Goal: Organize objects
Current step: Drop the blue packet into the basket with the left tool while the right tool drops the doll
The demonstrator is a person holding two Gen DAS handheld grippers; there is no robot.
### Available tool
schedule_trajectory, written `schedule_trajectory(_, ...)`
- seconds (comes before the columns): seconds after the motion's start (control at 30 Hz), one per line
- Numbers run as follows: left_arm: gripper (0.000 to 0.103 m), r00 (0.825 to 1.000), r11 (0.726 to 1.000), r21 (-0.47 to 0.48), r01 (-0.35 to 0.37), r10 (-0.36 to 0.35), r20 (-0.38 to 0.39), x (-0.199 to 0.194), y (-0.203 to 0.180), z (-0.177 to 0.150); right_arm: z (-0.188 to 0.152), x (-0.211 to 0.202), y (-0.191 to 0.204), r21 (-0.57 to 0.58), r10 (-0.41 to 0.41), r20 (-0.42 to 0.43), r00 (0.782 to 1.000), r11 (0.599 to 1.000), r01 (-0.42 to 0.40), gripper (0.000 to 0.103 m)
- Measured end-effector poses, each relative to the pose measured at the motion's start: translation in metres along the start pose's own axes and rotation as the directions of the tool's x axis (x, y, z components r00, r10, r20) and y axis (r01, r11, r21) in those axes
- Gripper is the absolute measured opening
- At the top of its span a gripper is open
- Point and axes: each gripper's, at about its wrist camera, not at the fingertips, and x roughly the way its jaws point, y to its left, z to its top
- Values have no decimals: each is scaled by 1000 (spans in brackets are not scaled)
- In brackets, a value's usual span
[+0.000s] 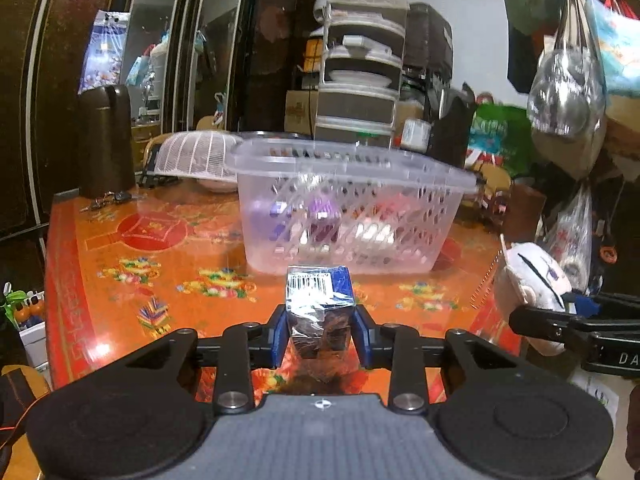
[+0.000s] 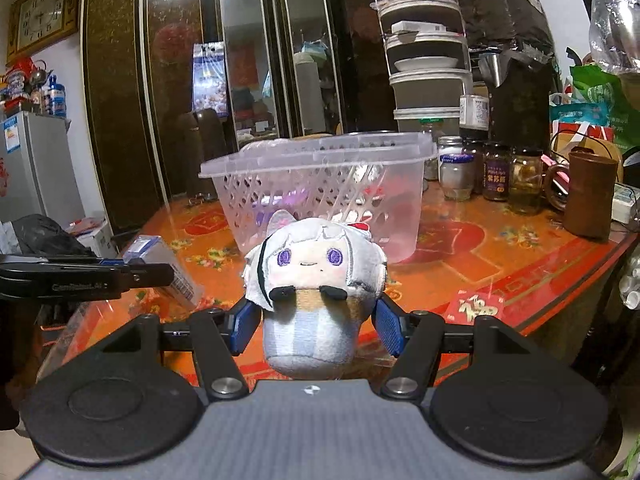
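The left gripper (image 1: 320,330) is clenched on a shrink-wrapped blue box (image 1: 319,304), the right gripper (image 2: 312,320) on a plush doll (image 2: 314,280); both hang over the surface's near edge, facing the clear lattice basket (image 2: 320,184), likely their destination.

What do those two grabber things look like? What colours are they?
Both look alike. The left gripper and the right gripper each have black jointed link bars with silver round bolts, blue ribbed finger pads, two big black round discs and a grey body in between. Seen side-on, the left one has white lettering on its black finger. No cables or sleeves show.
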Motion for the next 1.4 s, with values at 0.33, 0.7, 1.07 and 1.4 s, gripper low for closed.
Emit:
schedule_trajectory(0.33,37,991,999,-23,30,-26,129,-42,-2,55,48,-22,6,-43,-10,96,995,999,14,64)
schedule_trajectory(0.7,37,983,997,2,77,-77,165,-29,-18,100,92,-20,3,-76,-22,140,990,997,33,64)
schedule_trajectory(1.07,37,991,999,2,40,-39,128,39,-22,160,149,61,-19,-57,-69,40,997,996,71,64)
schedule_trajectory(1.4,37,997,998,-51,-34,31,-64,147,-1,171,162,160,-38,-59,-81,-145,986,996,73,64)
